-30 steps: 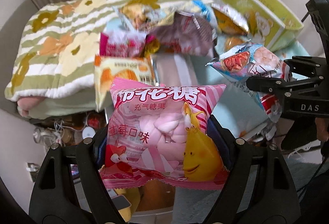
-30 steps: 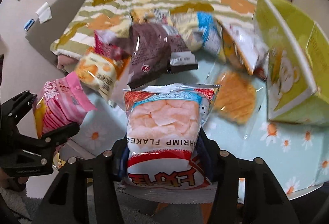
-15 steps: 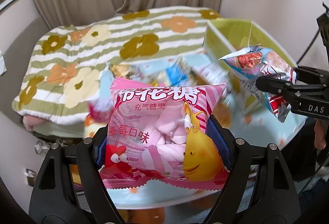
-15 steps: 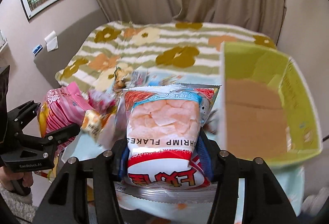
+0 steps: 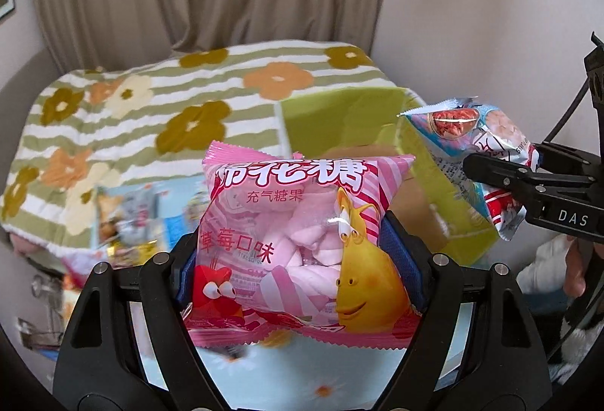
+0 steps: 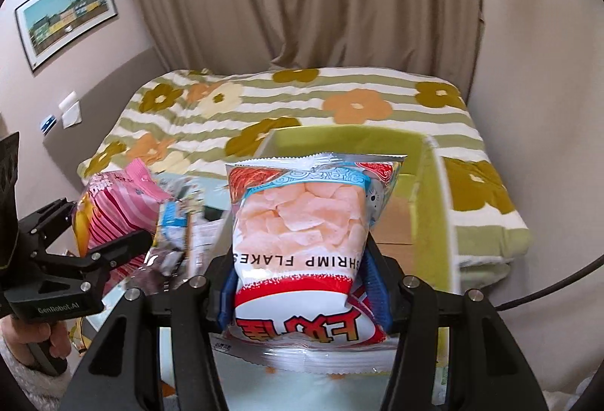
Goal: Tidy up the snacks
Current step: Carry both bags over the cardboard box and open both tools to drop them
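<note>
Snacks in transit: left claw (image 5: 298,256) gripping pink plastic marshmallow bag (image 5: 298,230), right claw (image 6: 302,279) gripping foil shrimp-flakes packet (image 6: 305,233), both now rising from the surface toward the open yellow-green cardboard box (image 6: 434,207).

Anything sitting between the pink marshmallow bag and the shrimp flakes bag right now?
Only loose snack packets on the table, blurred, between marshmallow bag and shrimp flakes bag, seen from the right wrist.

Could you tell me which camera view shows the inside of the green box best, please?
The right wrist view: it looks into the open green box, showing its brown floor. The left wrist view shows only its near corner, mostly hidden behind the marshmallow bag.
</note>
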Motion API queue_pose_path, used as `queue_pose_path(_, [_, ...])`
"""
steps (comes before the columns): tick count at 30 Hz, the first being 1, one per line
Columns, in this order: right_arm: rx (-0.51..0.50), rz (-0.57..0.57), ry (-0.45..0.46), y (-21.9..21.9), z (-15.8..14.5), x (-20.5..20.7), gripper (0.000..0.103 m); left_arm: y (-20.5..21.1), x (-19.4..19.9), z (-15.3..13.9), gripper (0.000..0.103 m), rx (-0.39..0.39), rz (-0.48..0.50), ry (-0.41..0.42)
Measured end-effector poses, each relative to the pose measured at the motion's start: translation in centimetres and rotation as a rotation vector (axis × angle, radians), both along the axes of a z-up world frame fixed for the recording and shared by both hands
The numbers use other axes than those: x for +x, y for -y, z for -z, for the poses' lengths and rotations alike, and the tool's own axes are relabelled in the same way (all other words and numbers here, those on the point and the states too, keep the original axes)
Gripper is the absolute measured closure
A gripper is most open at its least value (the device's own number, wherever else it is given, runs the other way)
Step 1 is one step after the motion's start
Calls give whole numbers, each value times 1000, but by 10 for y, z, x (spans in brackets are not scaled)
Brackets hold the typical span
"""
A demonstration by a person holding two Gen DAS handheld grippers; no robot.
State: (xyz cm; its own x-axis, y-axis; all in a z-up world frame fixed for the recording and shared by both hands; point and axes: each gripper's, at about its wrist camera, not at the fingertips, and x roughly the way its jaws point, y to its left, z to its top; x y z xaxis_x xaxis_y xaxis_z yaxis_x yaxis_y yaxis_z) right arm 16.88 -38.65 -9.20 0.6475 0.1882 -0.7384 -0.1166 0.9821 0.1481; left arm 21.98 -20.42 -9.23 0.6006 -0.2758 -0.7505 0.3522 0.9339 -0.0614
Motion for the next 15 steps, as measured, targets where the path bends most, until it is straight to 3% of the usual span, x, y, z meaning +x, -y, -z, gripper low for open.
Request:
queue_pose_path(6, [30, 72, -21, 43, 7, 7, 51, 56, 26, 21, 24, 15, 84, -65])
queue_pose_path(13, [40, 128, -55, 65, 18, 11, 51, 93, 48, 49, 21, 58, 185, -122])
queue_pose_path(15, [31, 135, -63, 66, 21, 14, 51, 99, 52, 54, 4, 74, 199, -133])
